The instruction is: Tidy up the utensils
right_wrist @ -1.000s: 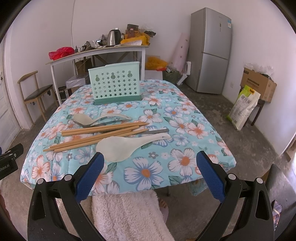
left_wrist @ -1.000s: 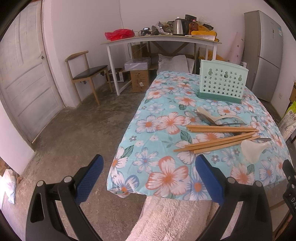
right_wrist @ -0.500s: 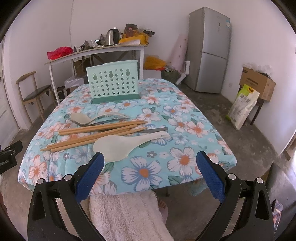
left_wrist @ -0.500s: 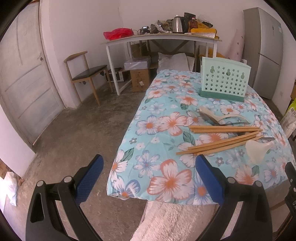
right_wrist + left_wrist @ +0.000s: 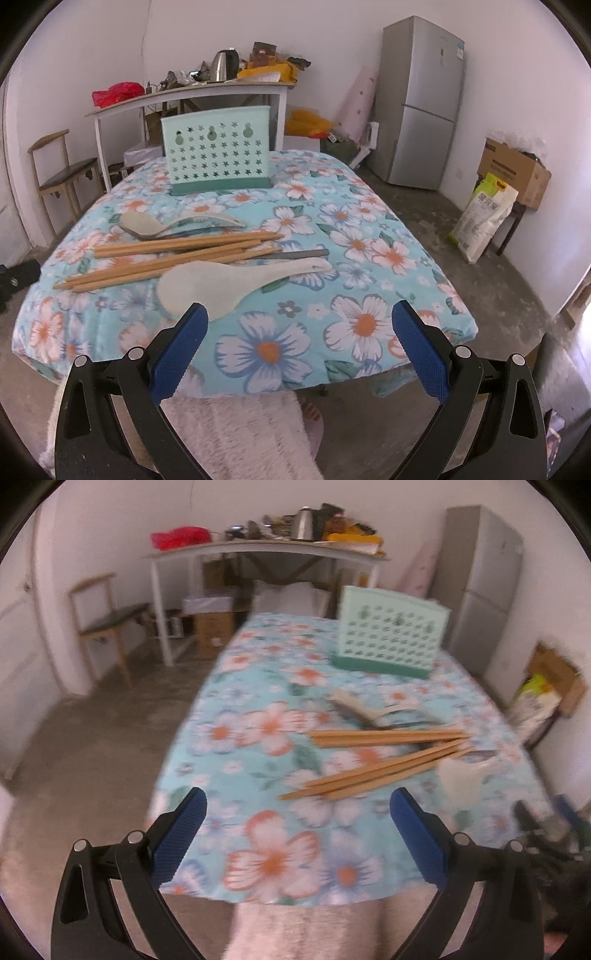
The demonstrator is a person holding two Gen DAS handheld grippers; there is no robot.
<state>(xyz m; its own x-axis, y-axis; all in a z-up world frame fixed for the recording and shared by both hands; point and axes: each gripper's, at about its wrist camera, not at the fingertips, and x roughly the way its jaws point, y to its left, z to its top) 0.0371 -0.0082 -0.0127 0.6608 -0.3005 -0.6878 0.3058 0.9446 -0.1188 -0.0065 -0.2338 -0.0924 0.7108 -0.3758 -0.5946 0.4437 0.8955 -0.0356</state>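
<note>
Several wooden chopsticks lie across the middle of the floral tablecloth; they also show in the left wrist view. A white rice paddle lies in front of them, and a beige soup spoon behind them. A grey metal handle pokes out by the chopstick tips. A mint green utensil holder with star holes stands upright at the back, also in the left wrist view. My left gripper and right gripper are both open and empty above the table's near edge.
A white side table with a kettle and clutter stands behind. A wooden chair is at the left and a grey fridge at the right. A cardboard box and a sack sit on the floor to the right.
Both grippers have moved forward toward the table, so the utensils look larger. The left view has swung right and is blurred from motion. Both jaws stay open.
</note>
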